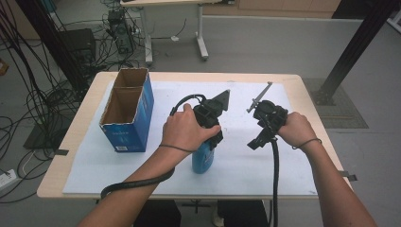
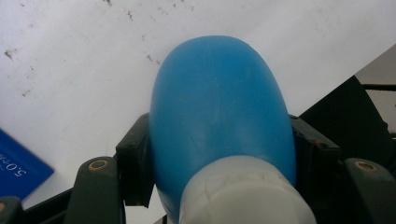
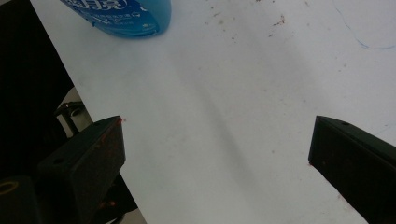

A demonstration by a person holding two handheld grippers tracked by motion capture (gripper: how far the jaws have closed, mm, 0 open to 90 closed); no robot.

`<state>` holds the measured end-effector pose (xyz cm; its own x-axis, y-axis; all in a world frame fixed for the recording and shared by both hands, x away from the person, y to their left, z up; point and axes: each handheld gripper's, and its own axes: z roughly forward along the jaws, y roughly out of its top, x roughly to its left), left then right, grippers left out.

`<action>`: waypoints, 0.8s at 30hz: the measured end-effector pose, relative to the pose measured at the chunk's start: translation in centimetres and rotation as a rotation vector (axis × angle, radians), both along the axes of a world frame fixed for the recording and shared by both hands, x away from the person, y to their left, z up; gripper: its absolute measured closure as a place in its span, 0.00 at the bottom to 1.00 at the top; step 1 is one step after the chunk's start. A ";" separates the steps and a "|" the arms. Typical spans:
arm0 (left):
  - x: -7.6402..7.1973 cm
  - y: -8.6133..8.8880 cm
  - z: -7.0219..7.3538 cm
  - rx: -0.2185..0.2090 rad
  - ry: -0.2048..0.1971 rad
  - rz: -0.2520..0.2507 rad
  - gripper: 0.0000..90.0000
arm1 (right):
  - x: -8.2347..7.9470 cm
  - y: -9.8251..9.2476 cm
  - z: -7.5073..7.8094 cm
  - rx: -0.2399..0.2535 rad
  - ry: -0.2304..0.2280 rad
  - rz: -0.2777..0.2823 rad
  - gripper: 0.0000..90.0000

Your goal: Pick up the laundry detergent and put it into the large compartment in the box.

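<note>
Blue bottle (image 2: 219,116) in left claw (image 2: 219,154), label writing unreadable

A sheet (image 1: 255,175) covers most of the bench (image 1: 66,137). An open box (image 1: 128,111) stands on the sheet's left part, its two compartments one behind the other. A bottle (image 1: 203,160) stands upright right of the box, near the bench's front edge, between the jaws of the left claw (image 1: 208,142). The right claw (image 1: 259,142) hangs over bare sheet further right, apart from the bottle.
</note>
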<state>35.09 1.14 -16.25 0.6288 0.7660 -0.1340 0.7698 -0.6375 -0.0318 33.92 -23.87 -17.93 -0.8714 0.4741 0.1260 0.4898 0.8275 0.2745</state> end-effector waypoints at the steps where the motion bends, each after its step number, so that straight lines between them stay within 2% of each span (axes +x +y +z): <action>1: 0.0 -0.1 0.2 0.006 -0.002 -0.005 0.40 | 0.0 0.0 0.0 -0.001 -0.002 0.000 0.04; 5: -0.2 0.0 0.9 0.002 -0.017 -0.010 0.40 | -0.1 -0.1 0.0 0.001 -0.002 -0.001 0.04; 10: 0.0 0.6 2.3 -0.013 -0.012 -0.013 0.40 | 0.0 0.0 0.0 -0.002 -0.002 -0.002 0.04; 14: 0.2 1.4 4.0 -0.037 -0.015 -0.001 0.40 | 0.0 0.1 0.1 -0.001 -0.002 -0.001 0.04; 15: 0.2 1.4 4.0 -0.037 -0.015 -0.001 0.40 | 0.0 0.1 0.1 -0.001 -0.002 -0.001 0.04; 16: 0.2 1.7 4.8 -0.045 -0.023 0.001 0.40 | -0.1 0.3 0.1 -0.006 -0.002 -0.003 0.04; 20: 0.1 1.8 5.9 -0.043 -0.033 0.003 0.41 | -0.1 0.3 0.2 -0.004 -0.004 -0.004 0.04; 24: 0.1 2.1 7.9 -0.044 -0.046 0.010 0.41 | -0.1 0.4 0.4 -0.005 -0.009 -0.001 0.04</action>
<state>35.22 3.28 -8.40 0.6270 0.7666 -0.1388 0.7765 -0.6294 0.0312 33.82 -23.44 -17.52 -0.8719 0.4759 0.1156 0.4885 0.8282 0.2746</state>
